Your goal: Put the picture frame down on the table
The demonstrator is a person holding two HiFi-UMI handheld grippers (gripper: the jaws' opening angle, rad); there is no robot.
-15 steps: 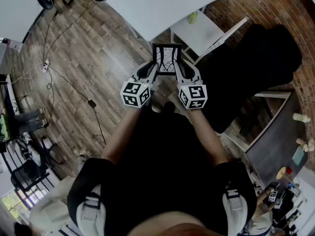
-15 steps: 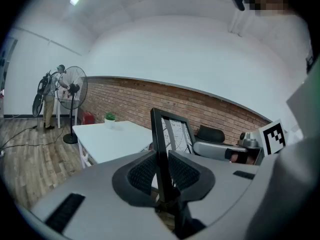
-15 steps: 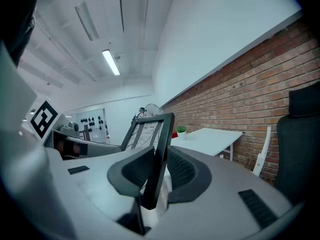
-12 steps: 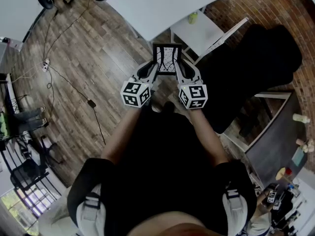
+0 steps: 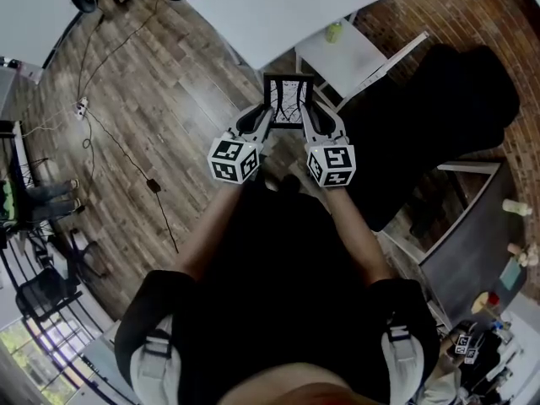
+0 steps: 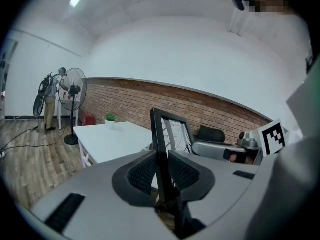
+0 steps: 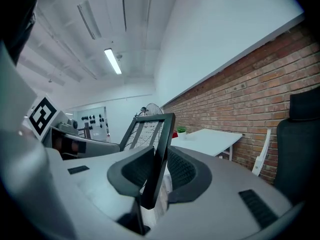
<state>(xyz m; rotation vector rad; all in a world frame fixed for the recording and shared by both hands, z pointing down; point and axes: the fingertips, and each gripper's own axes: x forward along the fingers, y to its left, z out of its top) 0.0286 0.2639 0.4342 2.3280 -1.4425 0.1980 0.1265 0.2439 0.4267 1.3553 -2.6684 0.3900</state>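
Closest in, the person's forearms reach forward in the head view; the left gripper (image 5: 267, 118) and the right gripper (image 5: 305, 118) sit side by side, each clamped on one side edge of the picture frame (image 5: 287, 101), pads pressed on both faces of the black moulding. The frame stands upright between them, in the air above the wooden floor (image 5: 169, 116), just short of the nearer white table (image 5: 346, 57).

The step in hand looks like the carry to the table, with the set-down not yet begun. Doing it well means moving both tongs together so neither twists the frame; bringing it over bare tabletop, clear of the small green plant (image 5: 333, 30); lowering until the bottom edge or the back rests; and only then letting go. Releasing one side first would probably let it swing or tip.

The head view alone gives the layout: the frame short of the table, a larger white table (image 5: 278, 7) beyond, a black chair (image 5: 439, 108) to the right; it does not show the pads. The left gripper view shows that grip edge-on, plus a standing fan (image 6: 72, 91) and a brick wall (image 6: 200, 101) far off; the right gripper view shows the frame's other edge between its pads, and ceiling lights (image 7: 112, 61) overhead.
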